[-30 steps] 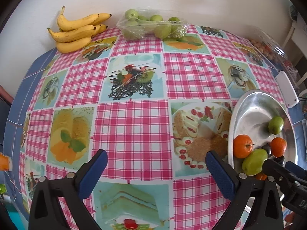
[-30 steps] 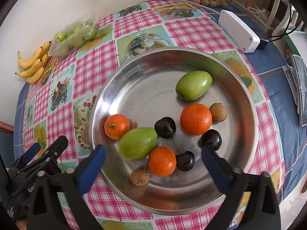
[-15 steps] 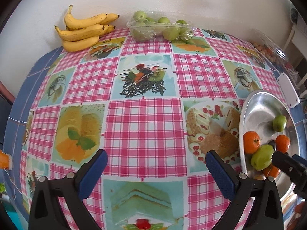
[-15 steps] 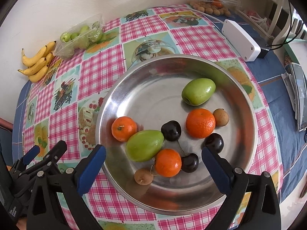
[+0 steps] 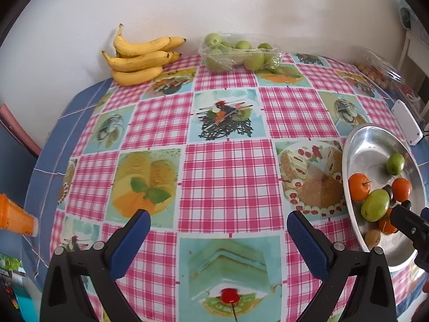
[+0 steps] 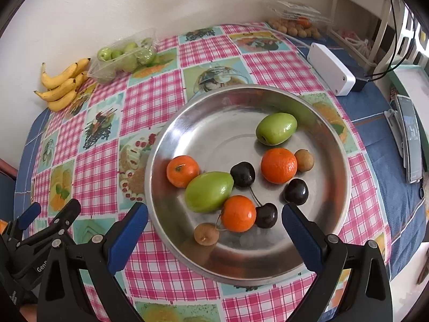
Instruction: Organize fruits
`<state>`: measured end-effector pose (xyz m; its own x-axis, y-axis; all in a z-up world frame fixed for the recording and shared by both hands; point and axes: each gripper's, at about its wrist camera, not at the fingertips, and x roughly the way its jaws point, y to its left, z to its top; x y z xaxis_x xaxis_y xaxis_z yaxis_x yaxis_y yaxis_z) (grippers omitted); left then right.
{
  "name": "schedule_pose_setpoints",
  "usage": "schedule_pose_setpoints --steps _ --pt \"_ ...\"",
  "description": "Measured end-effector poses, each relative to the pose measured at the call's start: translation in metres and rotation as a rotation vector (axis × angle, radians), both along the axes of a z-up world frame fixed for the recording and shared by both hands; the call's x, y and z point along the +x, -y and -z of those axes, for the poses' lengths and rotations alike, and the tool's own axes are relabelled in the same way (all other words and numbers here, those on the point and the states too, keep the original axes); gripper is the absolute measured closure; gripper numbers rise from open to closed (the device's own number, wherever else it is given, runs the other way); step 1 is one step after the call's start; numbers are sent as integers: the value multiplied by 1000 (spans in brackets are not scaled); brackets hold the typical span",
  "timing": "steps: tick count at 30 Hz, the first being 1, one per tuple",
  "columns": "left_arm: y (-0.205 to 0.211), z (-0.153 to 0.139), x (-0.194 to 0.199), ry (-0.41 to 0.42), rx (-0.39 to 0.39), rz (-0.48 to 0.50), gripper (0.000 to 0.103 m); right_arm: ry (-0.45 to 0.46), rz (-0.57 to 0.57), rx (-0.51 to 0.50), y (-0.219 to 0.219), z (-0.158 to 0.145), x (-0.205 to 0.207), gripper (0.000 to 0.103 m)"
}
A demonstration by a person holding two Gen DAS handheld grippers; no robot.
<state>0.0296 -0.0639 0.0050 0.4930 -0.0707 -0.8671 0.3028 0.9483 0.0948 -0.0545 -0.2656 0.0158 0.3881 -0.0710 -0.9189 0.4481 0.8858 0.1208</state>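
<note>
A steel bowl holds three oranges, two green fruits, three dark cherries and two small brown fruits. My right gripper hovers open over the bowl's near rim, empty. My left gripper stands open and empty above the checked tablecloth, left of the bowl. A banana bunch and a clear pack of green fruits lie at the table's far edge by the wall. The left gripper also shows in the right wrist view.
A white box with cables sits right of the bowl. A clear pack of small brown fruits lies at the far right corner. An orange bottle pokes in at the left edge. A phone rests on the blue cloth.
Both grippers have drawn back and up from the table; the bananas, green-fruit pack and bowl sit lower and smaller in view. Nothing was picked up or moved.
</note>
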Motion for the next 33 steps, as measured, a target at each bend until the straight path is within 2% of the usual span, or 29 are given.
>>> schedule_pose_setpoints --steps 5,13,21,33 --pt "-6 -7 -14 28 20 -17 0 1 -12 -16 -9 1 -9 3" --pt "-22 -5 -35 31 93 -91 0 0 -25 -32 -19 2 -25 3" --pt "-36 -6 -43 6 64 -116 0 1 -41 -52 -27 0 -36 3" --pt "-37 -3 -42 -13 74 -120 0 -2 -37 -57 -27 -1 -38 3"
